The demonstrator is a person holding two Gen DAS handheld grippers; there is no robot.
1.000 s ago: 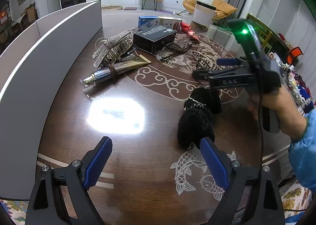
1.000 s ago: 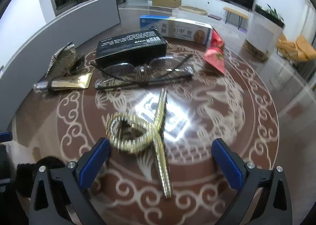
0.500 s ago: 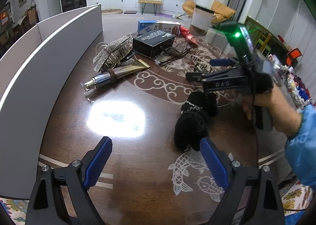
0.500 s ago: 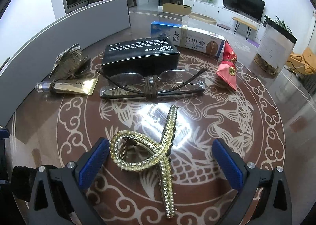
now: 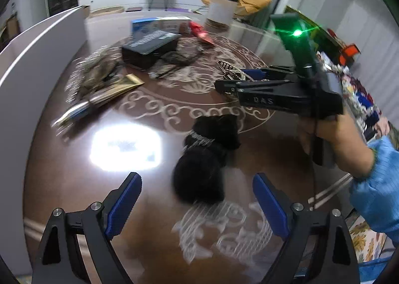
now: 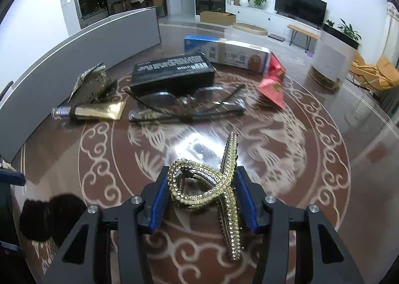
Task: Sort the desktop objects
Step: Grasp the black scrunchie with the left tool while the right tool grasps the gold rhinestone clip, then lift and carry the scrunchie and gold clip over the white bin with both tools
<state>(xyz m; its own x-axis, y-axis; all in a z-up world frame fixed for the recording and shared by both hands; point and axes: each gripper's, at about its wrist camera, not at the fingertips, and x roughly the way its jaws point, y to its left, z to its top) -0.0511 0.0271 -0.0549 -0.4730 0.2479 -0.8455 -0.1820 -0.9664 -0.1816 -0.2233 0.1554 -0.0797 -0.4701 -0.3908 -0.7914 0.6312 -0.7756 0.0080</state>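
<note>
My right gripper [image 6: 202,191] is shut on a gold rhinestone hair claw [image 6: 212,184], its blue pads against both sides of the looped part. In the left wrist view the same gripper [image 5: 224,82] shows from the side with the claw [image 5: 229,69] at its tip, just above the table. My left gripper [image 5: 197,199] is open and empty, with a black fuzzy hair tie with a rhinestone band [image 5: 204,156] lying between and just beyond its fingers.
On the round brown table [image 6: 311,159] lie glasses [image 6: 184,107], a black box [image 6: 172,77], a blue and white box [image 6: 224,52], a red packet [image 6: 271,84], a gold tube [image 6: 94,112] and a silver hair clip [image 6: 89,82]. A grey curved partition [image 5: 32,79] borders the left.
My right gripper has closed from wide open onto the gold hair claw. My left gripper has moved closer to the black hair tie and stays open.
</note>
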